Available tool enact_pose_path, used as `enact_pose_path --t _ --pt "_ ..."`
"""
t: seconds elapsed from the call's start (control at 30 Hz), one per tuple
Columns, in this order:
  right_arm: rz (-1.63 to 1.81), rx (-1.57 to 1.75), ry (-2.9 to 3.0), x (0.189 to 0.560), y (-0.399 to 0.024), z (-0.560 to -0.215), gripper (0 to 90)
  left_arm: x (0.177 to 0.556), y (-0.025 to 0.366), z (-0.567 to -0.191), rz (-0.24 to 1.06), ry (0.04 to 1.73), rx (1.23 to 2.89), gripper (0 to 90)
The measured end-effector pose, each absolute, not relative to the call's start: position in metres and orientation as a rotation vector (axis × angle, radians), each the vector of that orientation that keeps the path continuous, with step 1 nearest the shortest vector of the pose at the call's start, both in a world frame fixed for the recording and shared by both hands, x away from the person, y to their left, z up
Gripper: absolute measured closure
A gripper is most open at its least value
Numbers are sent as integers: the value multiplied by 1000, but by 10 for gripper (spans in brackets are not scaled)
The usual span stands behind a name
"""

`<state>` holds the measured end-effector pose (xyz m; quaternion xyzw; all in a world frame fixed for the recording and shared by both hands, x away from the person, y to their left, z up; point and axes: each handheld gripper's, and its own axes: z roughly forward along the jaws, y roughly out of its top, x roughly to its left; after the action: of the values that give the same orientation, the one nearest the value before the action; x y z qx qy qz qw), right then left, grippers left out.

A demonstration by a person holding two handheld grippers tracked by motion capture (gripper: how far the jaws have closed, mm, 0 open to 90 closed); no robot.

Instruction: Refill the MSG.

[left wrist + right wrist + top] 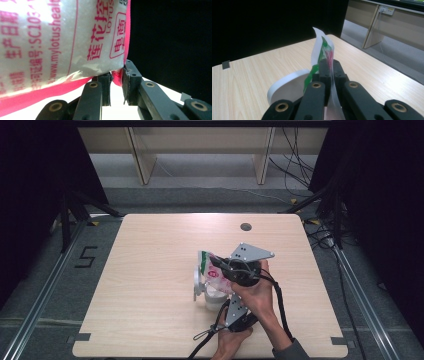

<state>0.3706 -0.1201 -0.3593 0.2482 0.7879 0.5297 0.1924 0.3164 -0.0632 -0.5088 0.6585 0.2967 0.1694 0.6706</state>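
The bag (214,270), a white pouch with pink print and a green edge, is held in the air just above the white cup (214,299), which stands on the worktop (150,270) a little in front of its middle, on the person's side. Both grippers hold the bag. The right gripper (220,263) is above the cup and its jaws are closed flat on the upper edge of the bag; in the right gripper view the thin film (324,53) rises straight out from between them, with the white round rim (287,86) of the cup just below and to the left. The left gripper (117,75) is on the near side of the cup, and its jaws pinch the lower pink corner of the bag (62,40), which fills the space above them.

The long axis of the bag runs tilted, from the left gripper's corner up to the right gripper's edge. It seems a pouring step: the lower end of the bag must stay over the cup mouth. I cannot tell which end of the bag is open.
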Motion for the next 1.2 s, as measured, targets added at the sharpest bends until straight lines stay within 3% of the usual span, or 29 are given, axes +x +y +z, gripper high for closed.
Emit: enact_pose_path --t 0.17,0.2,0.47,1.2 --pt "1493 694 2170 371 -122 -359 900 315 -67 -509 351 689 1434 779" --pt "1494 675 2179 371 -122 -358 900 316 -62 -510 384 675 1494 779" --pt "1513 685 2175 371 -127 -356 900 317 -59 -511 390 687 1523 777" --pt "1561 675 2163 366 -140 -349 900 319 -52 -515 363 691 1528 769"
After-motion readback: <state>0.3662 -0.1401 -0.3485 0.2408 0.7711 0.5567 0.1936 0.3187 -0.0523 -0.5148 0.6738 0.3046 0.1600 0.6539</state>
